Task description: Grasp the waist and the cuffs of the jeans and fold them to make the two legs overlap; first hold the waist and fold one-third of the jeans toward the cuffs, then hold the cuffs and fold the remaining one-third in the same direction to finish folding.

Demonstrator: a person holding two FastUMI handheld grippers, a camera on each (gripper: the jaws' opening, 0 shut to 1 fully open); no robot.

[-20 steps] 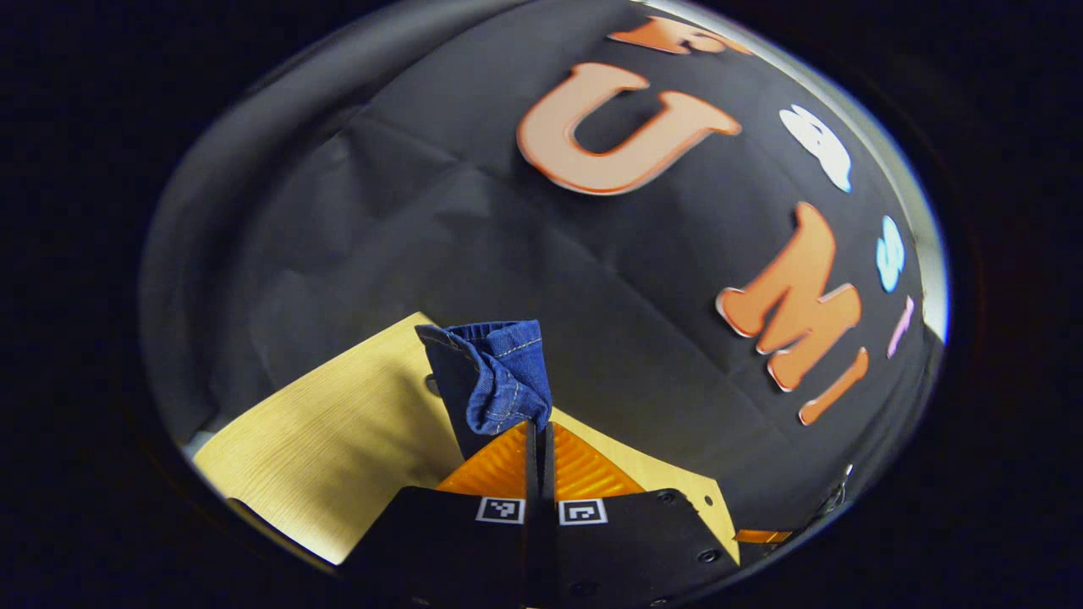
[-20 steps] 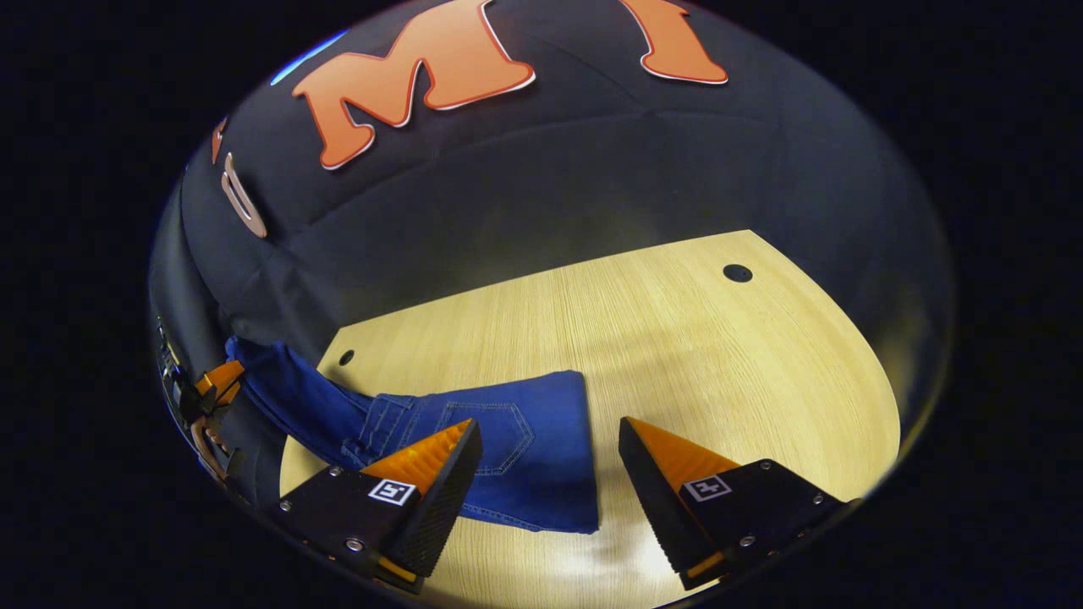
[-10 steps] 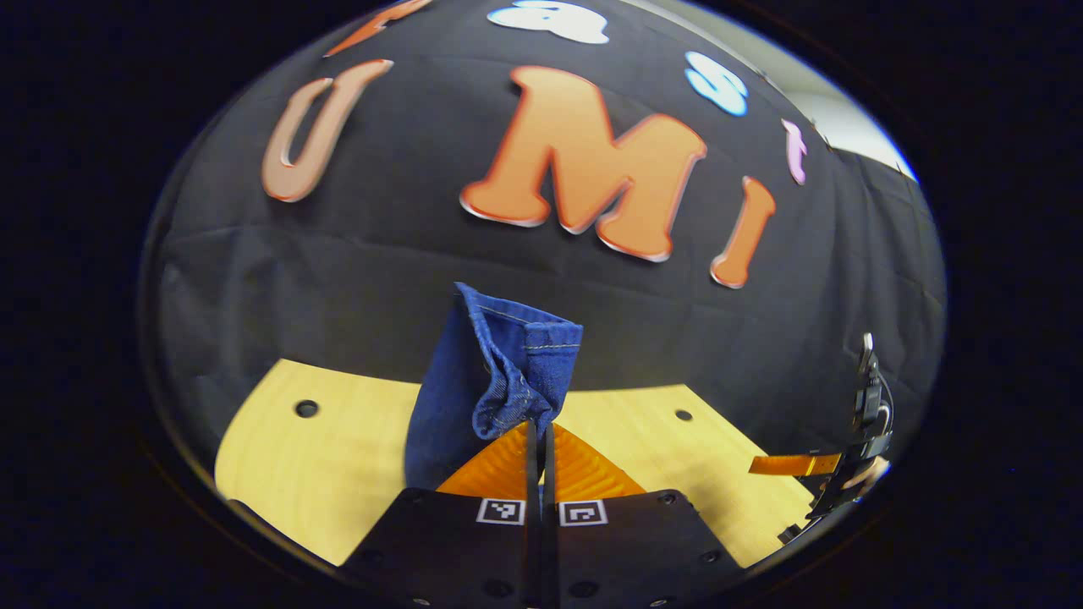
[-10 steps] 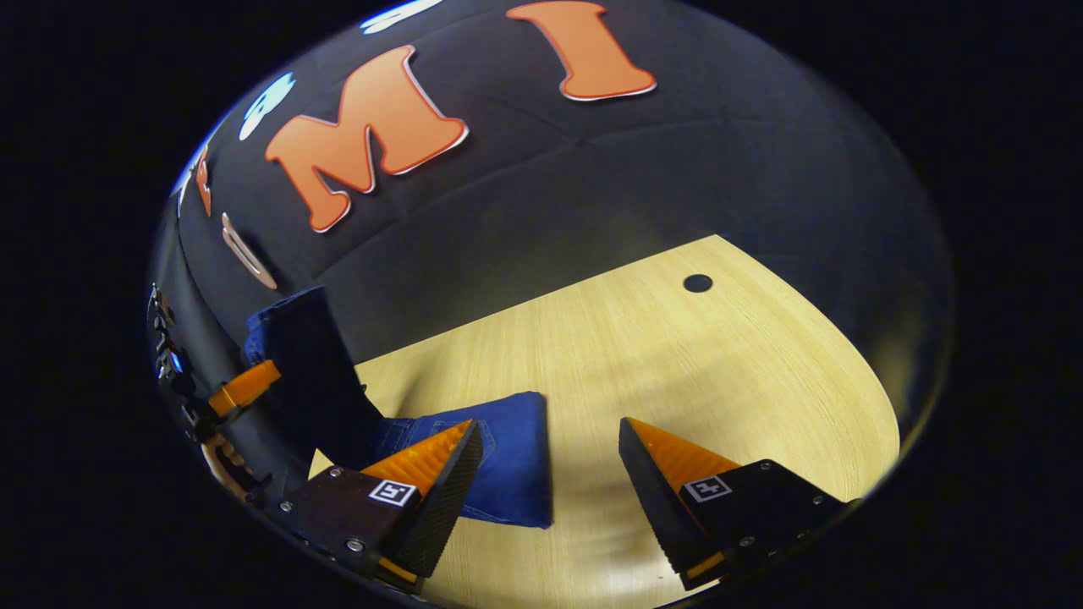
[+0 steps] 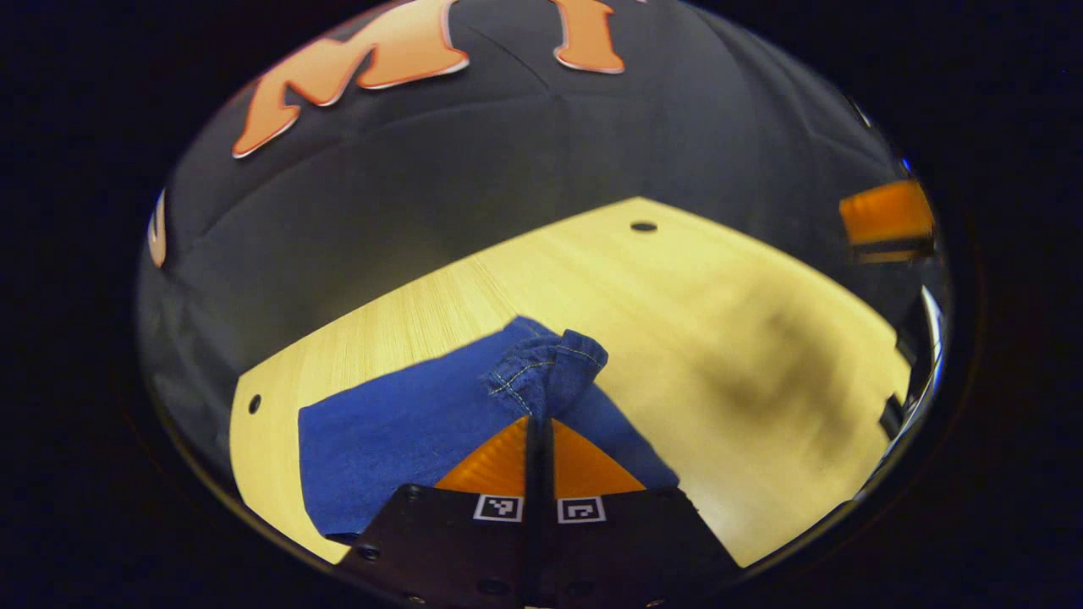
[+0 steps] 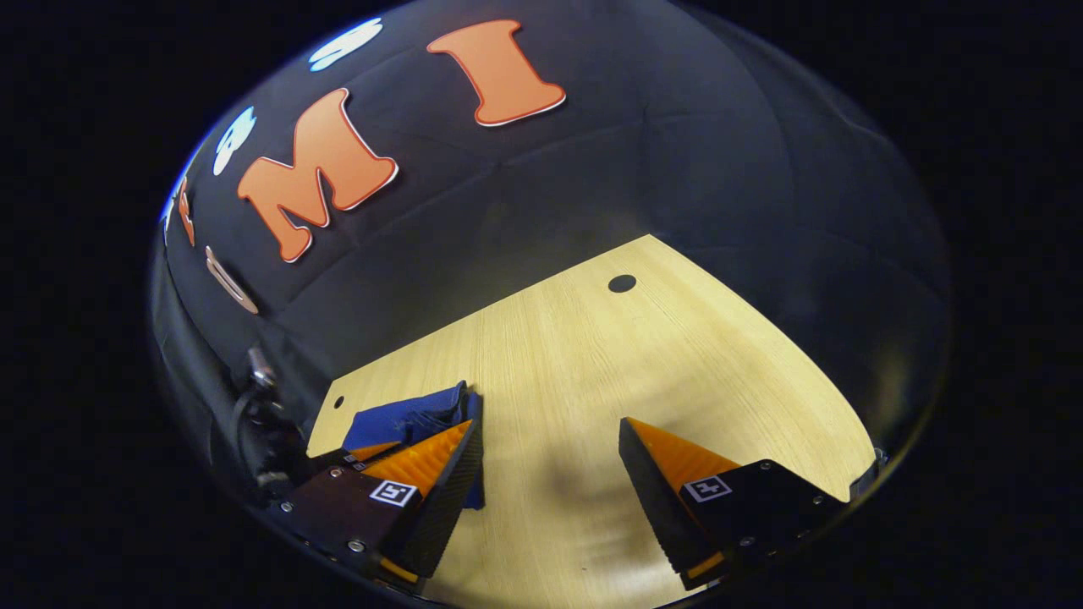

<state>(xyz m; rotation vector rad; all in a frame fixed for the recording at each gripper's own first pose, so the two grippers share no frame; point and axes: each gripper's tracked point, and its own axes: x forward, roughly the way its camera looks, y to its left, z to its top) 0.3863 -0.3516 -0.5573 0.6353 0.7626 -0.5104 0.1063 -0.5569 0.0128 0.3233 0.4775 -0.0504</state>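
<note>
In the left gripper view we see the left gripper [image 5: 538, 420] with its fingers pressed together on a bunched, stitched edge of the jeans [image 5: 406, 423]. The rest of the denim lies flat on the wooden table [image 5: 677, 296], its near part hidden behind the gripper body.

In the right gripper view the right gripper [image 6: 550, 436] hangs with its fingers spread wide over bare wood, holding nothing. The jeans [image 6: 406, 416] lie left, partly hidden behind one finger [image 6: 427, 461].
</note>
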